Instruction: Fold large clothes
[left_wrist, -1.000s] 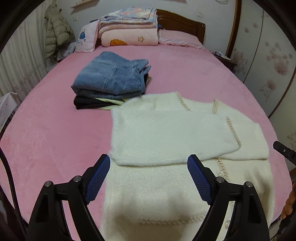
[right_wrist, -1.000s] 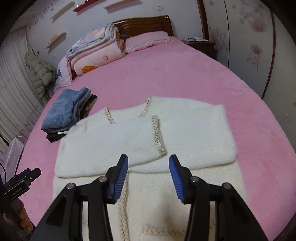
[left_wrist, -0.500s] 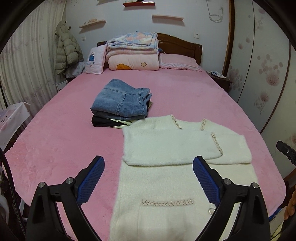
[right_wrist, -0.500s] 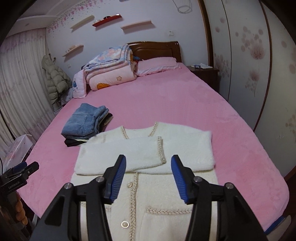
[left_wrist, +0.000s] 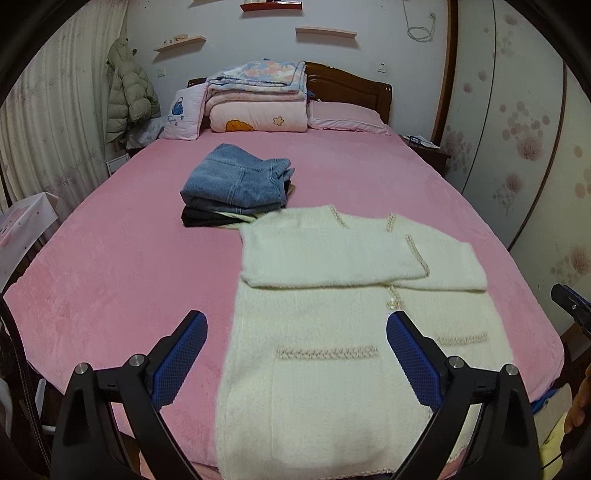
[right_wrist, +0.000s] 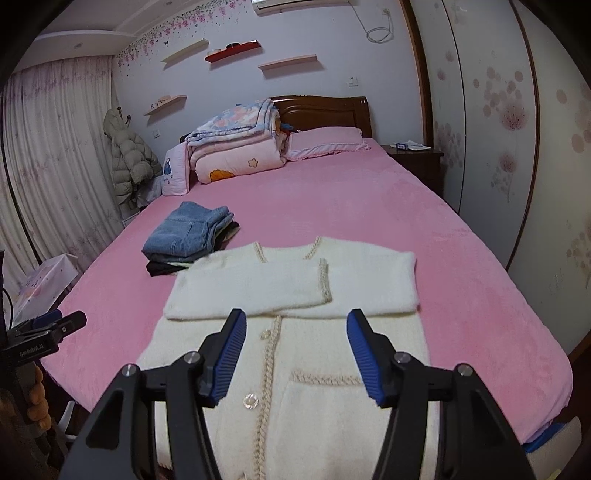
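A cream fluffy cardigan (left_wrist: 332, 325) with braided trim lies flat on the pink bed (left_wrist: 129, 266), both sleeves folded across its chest, hem at the near edge. It also shows in the right wrist view (right_wrist: 295, 332). My left gripper (left_wrist: 295, 354) is open and empty, held above the cardigan's lower half near the left pocket. My right gripper (right_wrist: 295, 350) is open and empty, above the button line below the folded sleeves. The right gripper's tip (left_wrist: 570, 302) shows at the right edge of the left wrist view; the left gripper (right_wrist: 44, 332) shows at the left edge of the right wrist view.
A stack of folded jeans and dark clothes (left_wrist: 236, 188) lies beyond the cardigan's left shoulder, also in the right wrist view (right_wrist: 188, 236). Folded quilts (left_wrist: 258, 99) and pillows sit at the headboard. A nightstand (right_wrist: 413, 158) stands at the far right, a wardrobe along the right.
Both grippers have drawn back and up from the folded sleeves towards the foot of the bed, so the whole cardigan and its pockets now show. The cardigan has not moved.
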